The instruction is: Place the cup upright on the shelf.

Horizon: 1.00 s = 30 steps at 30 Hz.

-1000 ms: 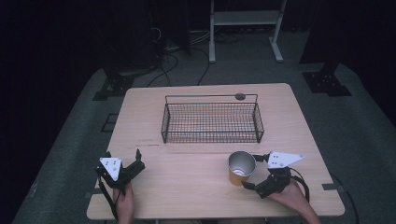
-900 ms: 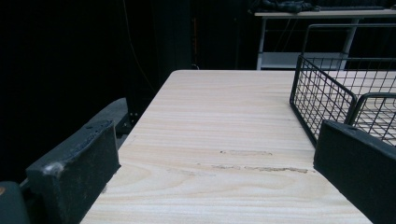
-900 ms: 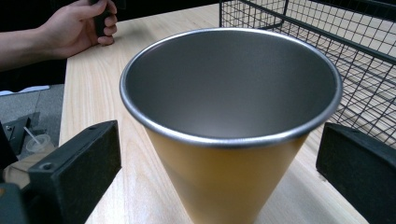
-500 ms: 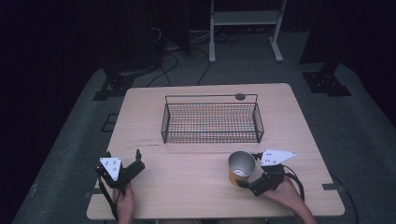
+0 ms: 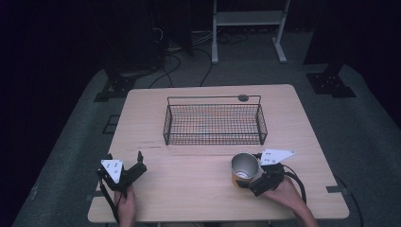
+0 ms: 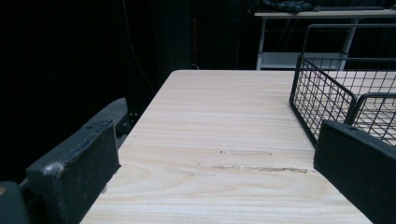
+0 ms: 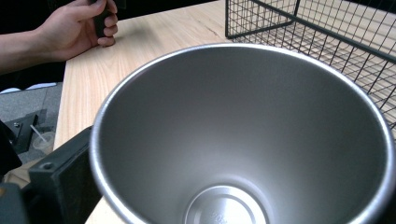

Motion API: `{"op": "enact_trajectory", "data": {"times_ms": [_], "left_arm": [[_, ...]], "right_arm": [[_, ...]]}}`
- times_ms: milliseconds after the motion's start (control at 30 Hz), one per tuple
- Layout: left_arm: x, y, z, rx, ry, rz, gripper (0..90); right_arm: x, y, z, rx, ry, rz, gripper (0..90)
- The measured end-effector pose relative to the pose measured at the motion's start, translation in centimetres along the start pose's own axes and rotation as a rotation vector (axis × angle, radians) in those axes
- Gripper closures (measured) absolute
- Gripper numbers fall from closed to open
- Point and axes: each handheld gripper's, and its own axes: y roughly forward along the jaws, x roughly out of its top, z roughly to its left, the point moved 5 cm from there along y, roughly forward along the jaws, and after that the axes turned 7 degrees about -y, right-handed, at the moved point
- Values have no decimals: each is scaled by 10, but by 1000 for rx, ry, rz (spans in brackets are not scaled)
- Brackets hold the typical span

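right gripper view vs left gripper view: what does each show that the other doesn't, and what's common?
Right gripper view: the metal cup seen from above, its inside empty, between the right gripper fingers, plus the person's other hand resting at the table edge.

Left gripper view: the left gripper with fingers spread over bare wood, nothing between them, and a white rack beyond the table.

Both: the wooden table and the black wire basket.

Left gripper low at near-left table edge, fingers spread wide, nothing between. Left hand wrapped round its handle. Right gripper near-right, angled left, fingers set either side of cup; right hand behind.
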Motion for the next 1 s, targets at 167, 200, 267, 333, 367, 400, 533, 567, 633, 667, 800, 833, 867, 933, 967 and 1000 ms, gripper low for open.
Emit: {"op": "enact_trajectory", "data": {"times_ms": [167,200,267,333,367,400,533,567,633,667,800,833,867,933,967,1000], "left_arm": [[0,0,0,0,-1,0,0],[0,0,0,-1,-1,0,0],[0,0,0,-1,0,0,0],[0,0,0,-1,0,0,0],[0,0,0,-1,0,0,0],[0,0,0,-1,0,0,0],[0,0,0,0,1,0,0],[0,0,0,-1,0,0,0],[0,0,0,0,0,0,0],[0,0,0,0,1,0,0],[0,0,0,0,1,0,0],[0,0,0,-1,0,0,0],[0,0,0,0,0,0,0],[0,0,0,-1,0,0,0],[0,0,0,-1,0,0,0],[0,0,0,-1,0,0,0]], "right_arm": [[1,2,0,1,-6,-2,0],[1,2,1,2,-6,-1,5],[1,3,0,4,-3,-1,5],[1,2,-1,7,2,-3,5],[1,2,-1,7,3,-5,5],[1,2,-1,8,3,-5,6],[2,1,-1,19,2,-13,55],[2,1,-1,20,3,-13,55],[2,1,-2,19,5,-18,60],[2,1,-2,19,5,-20,60],[2,1,-2,20,3,-20,95],[3,0,-2,19,0,-24,107],[3,0,-2,13,-4,-24,109],[3,0,-2,13,0,-23,111],[3,0,-2,13,0,-22,114],[3,0,-2,11,0,-21,117]]}}
